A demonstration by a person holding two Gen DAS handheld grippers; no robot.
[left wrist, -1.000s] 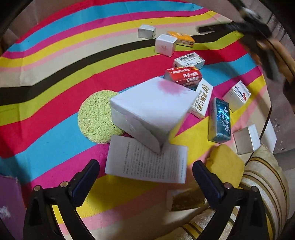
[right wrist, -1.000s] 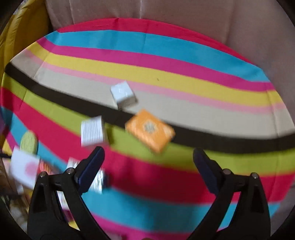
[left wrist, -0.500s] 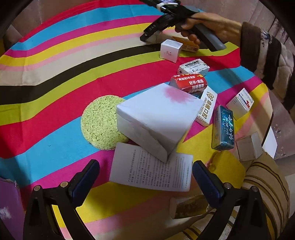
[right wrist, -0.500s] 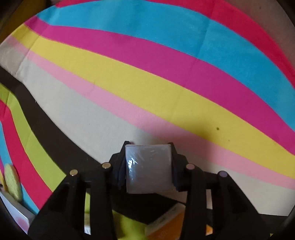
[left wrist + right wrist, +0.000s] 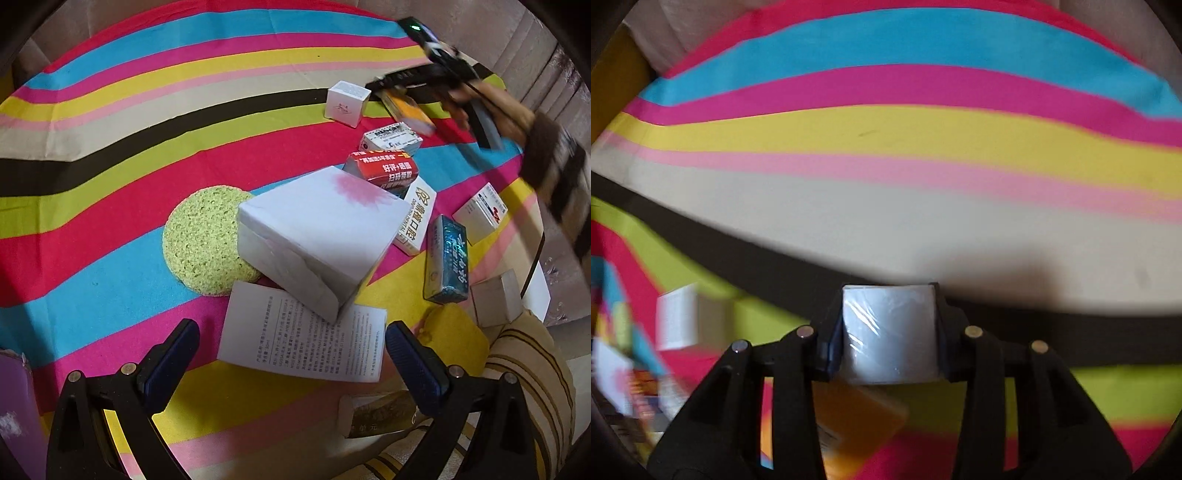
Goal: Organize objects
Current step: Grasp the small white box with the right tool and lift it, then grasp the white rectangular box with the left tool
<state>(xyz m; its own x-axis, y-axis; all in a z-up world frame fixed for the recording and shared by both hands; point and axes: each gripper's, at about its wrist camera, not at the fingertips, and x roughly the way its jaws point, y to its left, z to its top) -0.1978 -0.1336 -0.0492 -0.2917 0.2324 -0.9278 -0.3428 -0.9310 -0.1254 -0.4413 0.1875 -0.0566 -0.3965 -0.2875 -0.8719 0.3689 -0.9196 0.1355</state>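
Since a second ago: small silver box (image 5: 889,334) gone from the striped cloth (image 5: 110,240), now clamped between the right gripper's (image 5: 889,332) jaws, lifted clear. Working left to right: left gripper (image 5: 291,354) hangs wide and empty over the printed leaflet (image 5: 299,338), with the big white box (image 5: 317,240) dead ahead of it. Orange box (image 5: 849,424) lies directly beneath the carried cube; right hand is the nearer.

left wrist: high, wide, angled down | right wrist: low, close | shared: striped cloth (image 5: 110,206)
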